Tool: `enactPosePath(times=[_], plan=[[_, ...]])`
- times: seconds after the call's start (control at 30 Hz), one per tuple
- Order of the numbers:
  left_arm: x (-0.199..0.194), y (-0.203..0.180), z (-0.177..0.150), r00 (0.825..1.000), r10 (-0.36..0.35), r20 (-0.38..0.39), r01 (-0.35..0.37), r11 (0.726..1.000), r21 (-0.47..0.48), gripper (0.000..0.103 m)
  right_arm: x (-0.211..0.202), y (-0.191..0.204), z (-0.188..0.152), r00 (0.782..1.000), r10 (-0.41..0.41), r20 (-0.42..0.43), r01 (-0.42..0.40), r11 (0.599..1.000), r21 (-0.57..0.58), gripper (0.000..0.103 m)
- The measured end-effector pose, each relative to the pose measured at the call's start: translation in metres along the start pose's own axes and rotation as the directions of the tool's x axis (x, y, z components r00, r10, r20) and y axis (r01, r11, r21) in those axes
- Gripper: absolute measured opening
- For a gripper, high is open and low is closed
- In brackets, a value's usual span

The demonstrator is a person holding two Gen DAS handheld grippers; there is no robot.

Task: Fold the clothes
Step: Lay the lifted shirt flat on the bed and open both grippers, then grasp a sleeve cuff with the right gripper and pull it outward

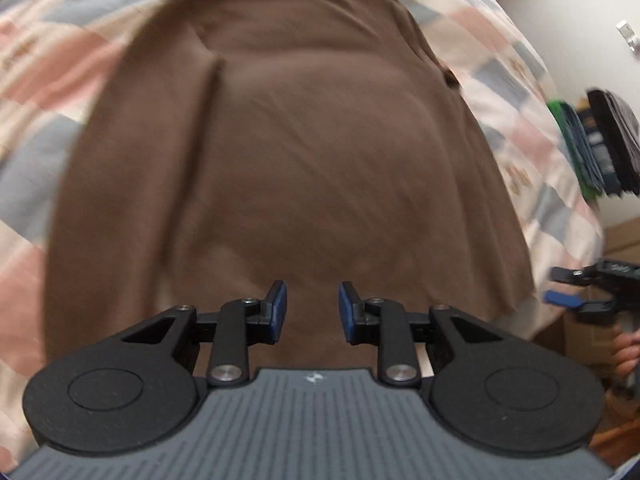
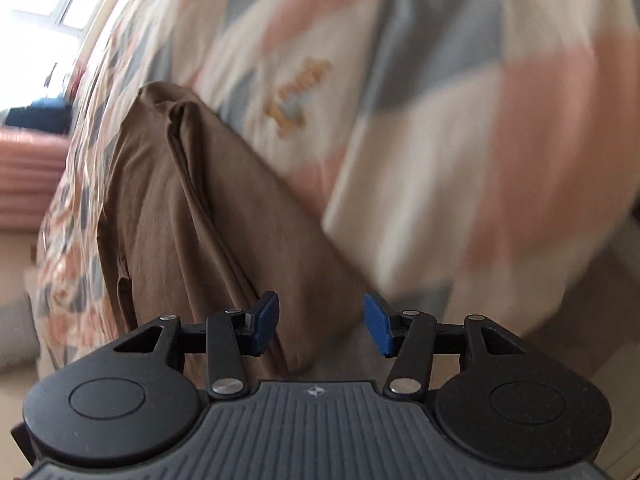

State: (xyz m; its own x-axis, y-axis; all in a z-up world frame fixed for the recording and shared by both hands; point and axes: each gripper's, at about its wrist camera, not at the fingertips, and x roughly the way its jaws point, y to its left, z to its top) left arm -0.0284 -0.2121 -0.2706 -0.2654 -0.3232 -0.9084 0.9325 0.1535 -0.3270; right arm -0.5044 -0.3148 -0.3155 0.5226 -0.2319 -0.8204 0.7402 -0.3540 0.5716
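A brown garment point(image 1: 288, 152) lies spread on a checked pink, grey and cream bedspread point(image 1: 52, 60), folded along its left side with a long crease. My left gripper point(image 1: 313, 312) hovers open over its near hem, nothing between the blue pads. In the right wrist view the same brown garment point(image 2: 192, 216) shows edge-on, its folded corner reaching down between the fingers. My right gripper point(image 2: 322, 322) is open at that near corner, gripping nothing. The right gripper point(image 1: 572, 288) also appears at the far right of the left wrist view, beyond the bed's edge, held by a hand point(image 1: 626, 354).
A stack of folded dark, blue and green clothes point(image 1: 596, 148) sits at the right end of the bed. The bedspread point(image 2: 440, 120) fills most of the right wrist view. A bright window point(image 2: 48, 20) and a pink ribbed object point(image 2: 28, 176) lie at far left.
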Motion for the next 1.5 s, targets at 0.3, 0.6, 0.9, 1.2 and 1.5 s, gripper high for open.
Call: enactPosePath(times=[0.3, 0.6, 0.9, 1.2, 1.5], plan=[[0.008, -0.018, -0.002, 1.0, -0.029, 0.013, 0.029, 0.999, 0.017, 0.023, 0.05, -0.017, -0.011, 0.993, 0.065, 0.099, -0.086, 0.971, 0.225, 0.021], [0.008, -0.031, 0.001, 0.999, 0.029, 0.026, -0.028, 0.998, -0.054, 0.023, -0.036, 0.054, 0.07, 0.969, 0.041, 0.245, 0.015, 0.975, -0.224, 0.005], [0.006, -0.071, 0.01, 0.994, 0.069, 0.082, -0.058, 0.99, -0.127, 0.023, -0.145, 0.115, 0.24, 0.921, 0.108, 0.374, 0.123, 0.831, -0.543, 0.001], [0.023, -0.095, 0.011, 0.994, 0.098, 0.041, -0.089, 0.98, -0.179, 0.023, -0.066, 0.029, 0.269, 0.983, 0.018, 0.181, 0.052, 0.925, -0.377, 0.018], [0.029, -0.1, 0.045, 0.987, 0.133, 0.093, -0.116, 0.979, -0.17, 0.024, 0.024, -0.033, 0.322, 0.992, 0.026, 0.12, -0.002, 0.98, -0.201, 0.051]])
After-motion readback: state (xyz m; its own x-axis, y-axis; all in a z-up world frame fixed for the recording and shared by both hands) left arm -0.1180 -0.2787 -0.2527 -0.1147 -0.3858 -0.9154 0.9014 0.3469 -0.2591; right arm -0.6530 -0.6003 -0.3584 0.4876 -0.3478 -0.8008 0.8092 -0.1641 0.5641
